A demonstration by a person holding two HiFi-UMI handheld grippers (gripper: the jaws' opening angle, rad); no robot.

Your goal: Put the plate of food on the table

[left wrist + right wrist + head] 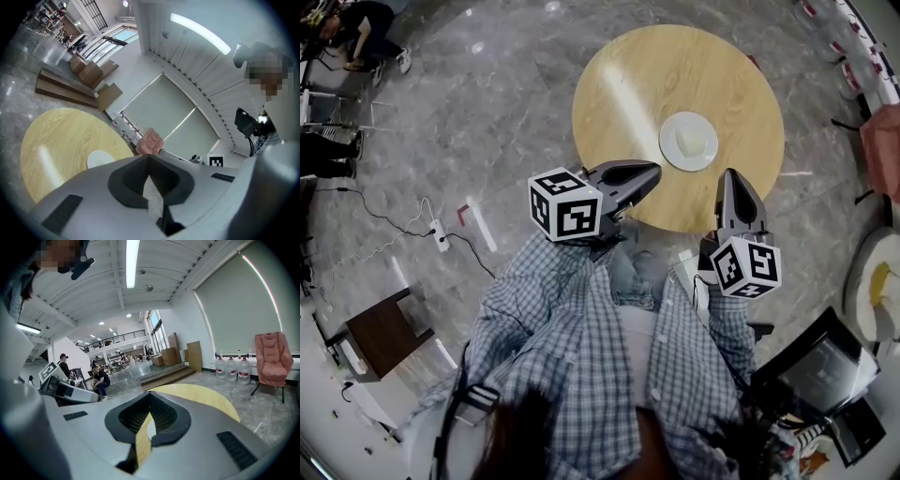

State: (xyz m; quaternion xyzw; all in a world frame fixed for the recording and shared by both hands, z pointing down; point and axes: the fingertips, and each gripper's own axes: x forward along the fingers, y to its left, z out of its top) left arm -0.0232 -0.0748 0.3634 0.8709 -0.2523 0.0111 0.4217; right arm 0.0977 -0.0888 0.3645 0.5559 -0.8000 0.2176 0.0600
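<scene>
A white plate of pale food (pixel 688 141) rests on the round wooden table (pixel 619 94), toward its near right side. The plate (pixel 100 158) also shows in the left gripper view, on the table (pixel 56 145) beyond the jaws. My left gripper (pixel 651 174) hangs at the table's near edge, shut and empty. My right gripper (pixel 733 178) is over the near right rim, shut with nothing in it. In the right gripper view the table (pixel 206 397) lies just past the closed gripper (pixel 149 395).
A pink armchair (pixel 273 357) and water jugs (pixel 231 367) stand by the far wall. A power strip and cables (pixel 439 234) lie on the marble floor to the left. A dark side table (pixel 384 333) and equipment (pixel 825 370) flank the person. People sit in the distance (pixel 101 380).
</scene>
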